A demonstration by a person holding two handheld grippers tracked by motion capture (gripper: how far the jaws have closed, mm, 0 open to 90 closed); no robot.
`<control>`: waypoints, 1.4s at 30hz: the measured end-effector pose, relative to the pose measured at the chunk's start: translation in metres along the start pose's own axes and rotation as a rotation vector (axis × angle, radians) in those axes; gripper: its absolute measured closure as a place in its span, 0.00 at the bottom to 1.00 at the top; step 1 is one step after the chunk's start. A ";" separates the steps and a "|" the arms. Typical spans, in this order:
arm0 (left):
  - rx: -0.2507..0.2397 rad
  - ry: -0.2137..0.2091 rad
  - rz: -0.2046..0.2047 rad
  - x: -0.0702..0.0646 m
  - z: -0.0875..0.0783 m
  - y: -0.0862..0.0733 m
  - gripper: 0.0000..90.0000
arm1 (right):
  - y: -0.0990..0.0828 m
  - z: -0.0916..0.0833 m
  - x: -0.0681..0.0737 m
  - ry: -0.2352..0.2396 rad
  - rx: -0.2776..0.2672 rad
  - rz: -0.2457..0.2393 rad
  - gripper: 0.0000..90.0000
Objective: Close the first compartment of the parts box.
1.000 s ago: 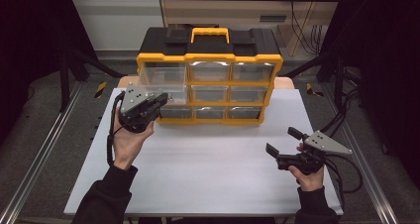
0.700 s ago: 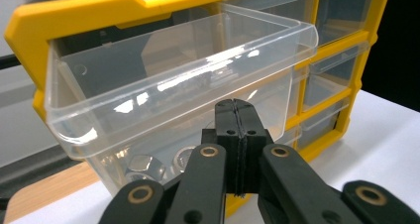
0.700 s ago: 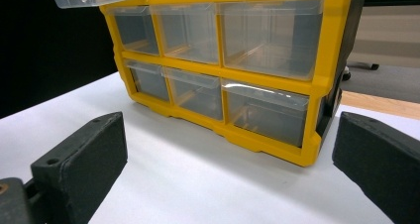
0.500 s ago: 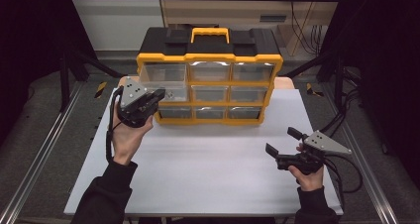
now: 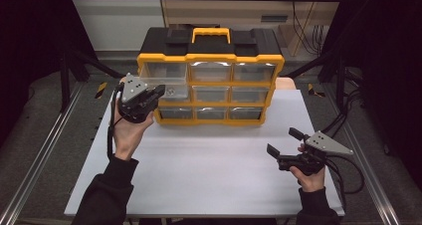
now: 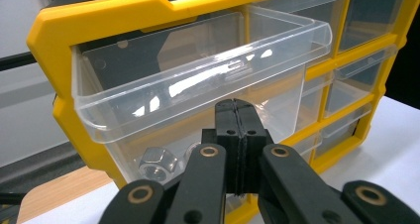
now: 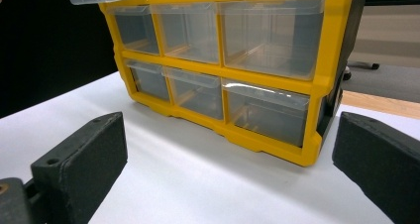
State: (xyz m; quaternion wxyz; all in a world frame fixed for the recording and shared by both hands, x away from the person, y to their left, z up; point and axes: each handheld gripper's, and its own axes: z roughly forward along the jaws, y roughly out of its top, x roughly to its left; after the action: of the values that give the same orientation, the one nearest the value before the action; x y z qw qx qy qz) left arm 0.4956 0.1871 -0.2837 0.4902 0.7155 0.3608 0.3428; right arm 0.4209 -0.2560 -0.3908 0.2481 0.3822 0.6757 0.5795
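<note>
Organizer (image 5: 209, 80), yellow frame with black top and yellow handle, stood at 12 o'clock on the white surface (image 5: 209, 175), nine clear drawers in a three-by-three front. Its top-left drawer (image 5: 161, 71) was pulled partway out, at 10 o'clock of the cabinet front; the left gripper view showed it (image 6: 198, 70) as a clear tray jutting toward the camera, with nothing visible inside it. The other drawers sat flush.

Left tongs (image 5: 158, 91) were held up off the surface at 9 o'clock of the organizer, just in front of the left column, below the pulled drawer's lip. Jaws were pressed together with nothing between them, tips (image 6: 238, 110) near the clear front but contact could not be confirmed.

Right tongs (image 5: 282, 141) hovered low at 4 o'clock of the surface, well apart from the organizer, pointing toward it. Jaws stood wide apart, empty; the right gripper view framed the cabinet's lower right corner (image 7: 307, 149) between the pads.

Smallest item: steel hex nuts (image 6: 158, 162) lay in the middle-left drawer (image 5: 174, 93), directly under the open one, at 7 o'clock of the left tongs' tips in the left gripper view.
</note>
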 end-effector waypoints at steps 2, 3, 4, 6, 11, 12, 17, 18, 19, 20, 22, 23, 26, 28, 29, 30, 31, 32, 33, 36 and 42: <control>0.001 0.001 -0.001 0.001 0.002 0.000 0.99 | 0.000 0.000 0.000 0.002 0.000 0.000 0.01; 0.003 0.008 0.006 0.002 0.003 0.000 0.99 | 0.000 0.000 0.000 0.004 0.001 0.001 0.01; 0.003 0.018 0.015 0.001 0.005 0.000 0.99 | 0.000 0.000 0.000 0.000 -0.003 0.000 0.01; 0.008 0.023 0.020 0.002 0.007 0.000 0.99 | 0.000 0.000 0.000 -0.001 -0.002 -0.002 0.01; 0.013 0.024 0.010 0.005 0.013 0.001 0.99 | 0.000 0.000 0.000 -0.001 -0.001 -0.001 0.01; 0.013 0.024 0.006 0.006 0.014 0.001 0.99 | 0.000 0.000 0.000 -0.001 -0.001 -0.001 0.01; 0.020 0.034 0.008 0.009 0.019 0.001 0.99 | 0.000 0.000 0.000 0.002 -0.002 -0.003 0.01; 0.019 0.034 0.005 0.010 0.020 0.001 0.99 | 0.000 -0.001 0.000 0.002 -0.001 -0.003 0.01; 0.017 0.036 0.005 0.010 0.021 0.001 0.99 | 0.000 -0.001 0.000 0.002 -0.001 -0.003 0.01; 0.018 0.039 0.006 0.011 0.022 0.001 0.99 | 0.000 -0.001 0.000 0.001 0.000 -0.004 0.01; 0.021 0.043 0.003 0.012 0.024 0.001 0.99 | 0.000 0.000 0.000 0.002 -0.002 -0.003 0.01; 0.022 0.047 0.000 0.013 0.025 0.000 0.99 | 0.000 0.000 0.000 0.001 -0.003 -0.002 0.01; 0.013 0.053 0.007 0.014 0.027 0.001 0.99 | 0.000 0.000 0.000 0.003 0.001 0.001 0.01; 0.014 0.058 0.008 0.015 0.028 0.000 0.99 | 0.000 0.000 0.000 0.000 -0.003 -0.001 0.01; 0.016 0.062 0.010 0.015 0.029 0.001 0.99 | 0.000 0.000 0.000 0.002 -0.002 -0.003 0.01; 0.018 0.064 0.007 0.015 0.030 0.001 0.99 | 0.000 -0.001 0.000 0.001 -0.002 -0.005 0.01; 0.020 0.065 0.009 0.016 0.031 0.001 0.99 | 0.000 -0.001 0.000 0.003 -0.001 -0.004 0.01; 0.022 0.066 0.009 0.016 0.031 0.001 0.99 | 0.000 -0.001 0.000 0.002 -0.002 -0.005 0.01; 0.022 0.068 0.008 0.017 0.033 0.002 0.99 | 0.000 0.000 0.000 0.002 -0.002 -0.003 0.01; 0.024 0.073 0.009 0.018 0.035 0.002 0.99 | 0.000 0.000 0.000 0.002 -0.003 -0.003 0.01; 0.027 0.083 0.008 0.021 0.040 0.004 0.99 | 0.001 -0.001 0.000 0.002 -0.002 0.003 0.01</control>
State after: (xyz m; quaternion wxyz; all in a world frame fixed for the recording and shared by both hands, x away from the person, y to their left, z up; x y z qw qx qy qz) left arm 0.5407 0.1852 -0.2884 0.4639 0.7088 0.3823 0.3692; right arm 0.4200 -0.2569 -0.3898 0.2470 0.3825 0.6746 0.5810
